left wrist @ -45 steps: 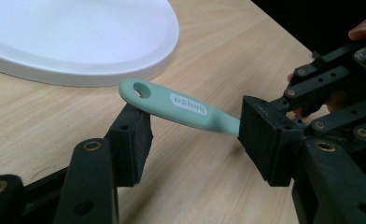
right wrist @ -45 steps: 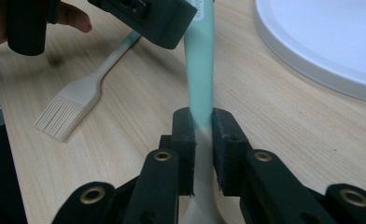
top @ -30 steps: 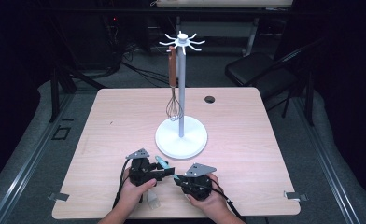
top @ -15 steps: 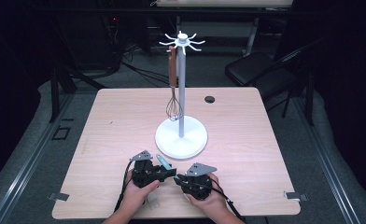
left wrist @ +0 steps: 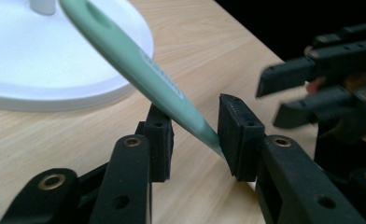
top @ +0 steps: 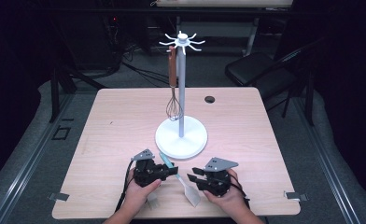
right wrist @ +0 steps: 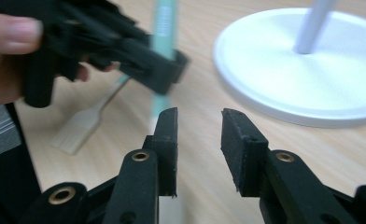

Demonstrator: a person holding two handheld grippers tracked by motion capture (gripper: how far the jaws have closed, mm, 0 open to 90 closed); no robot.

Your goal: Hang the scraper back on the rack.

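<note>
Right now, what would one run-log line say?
left gripper: closing around spatula handle, gap visible | right gripper: opening, nothing between jaws | whisk: hanging on stand

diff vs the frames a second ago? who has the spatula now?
A handover: the left gripper jaws have just been closing around the green-handled spatula, though a gap still shows on one side. The right gripper jaws have just been opening, nothing between them, and it has drawn back from the spatula. The whisk hangs unmoved on the white utensil stand.
</note>
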